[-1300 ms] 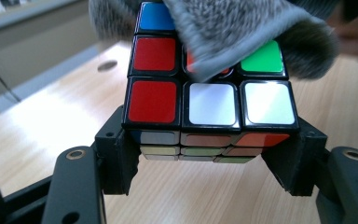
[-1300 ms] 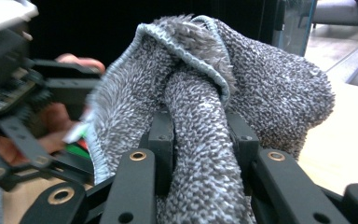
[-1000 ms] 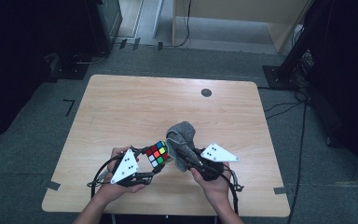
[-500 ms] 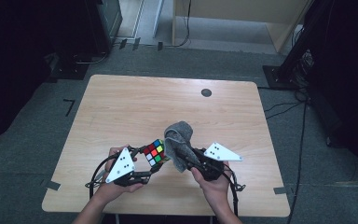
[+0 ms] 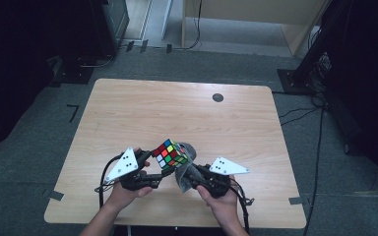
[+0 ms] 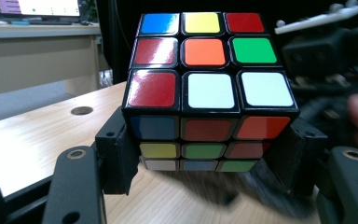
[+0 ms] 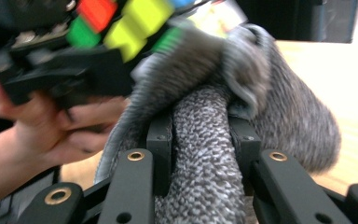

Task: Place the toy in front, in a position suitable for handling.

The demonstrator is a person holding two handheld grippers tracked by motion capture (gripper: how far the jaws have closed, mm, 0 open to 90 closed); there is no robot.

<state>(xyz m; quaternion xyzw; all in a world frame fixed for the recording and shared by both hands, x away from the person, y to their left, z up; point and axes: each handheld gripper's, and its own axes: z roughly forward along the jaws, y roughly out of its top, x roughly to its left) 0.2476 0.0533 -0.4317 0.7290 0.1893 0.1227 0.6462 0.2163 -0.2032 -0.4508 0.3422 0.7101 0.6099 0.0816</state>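
A scrambled Rubik's cube [image 5: 171,154] [image 6: 208,91] is held above the near part of the table, with my left gripper [image 5: 153,168] [image 6: 205,156] shut on its lower layers. A grey knitted cloth [image 5: 185,173] [image 7: 205,154] is bunched between the jaws of my right gripper [image 5: 189,177] [image 7: 204,140], which is shut on it. The cloth presses against the cube's right and under side. In the right gripper view the cube [image 7: 130,23] shows blurred at the top left, above the cloth, with the left hand [image 7: 51,126] below it.
The wooden table [image 5: 142,113] has a round cable hole [image 5: 218,97] at the far right. Grey carpet with cables surrounds it. Dark equipment stands at the far left and at the right [image 5: 320,59].
The cube has been lifted and tilted slightly toward the middle. The cloth has dropped from above the cube's right side to beside and beneath it. Both hands stay near the front edge.
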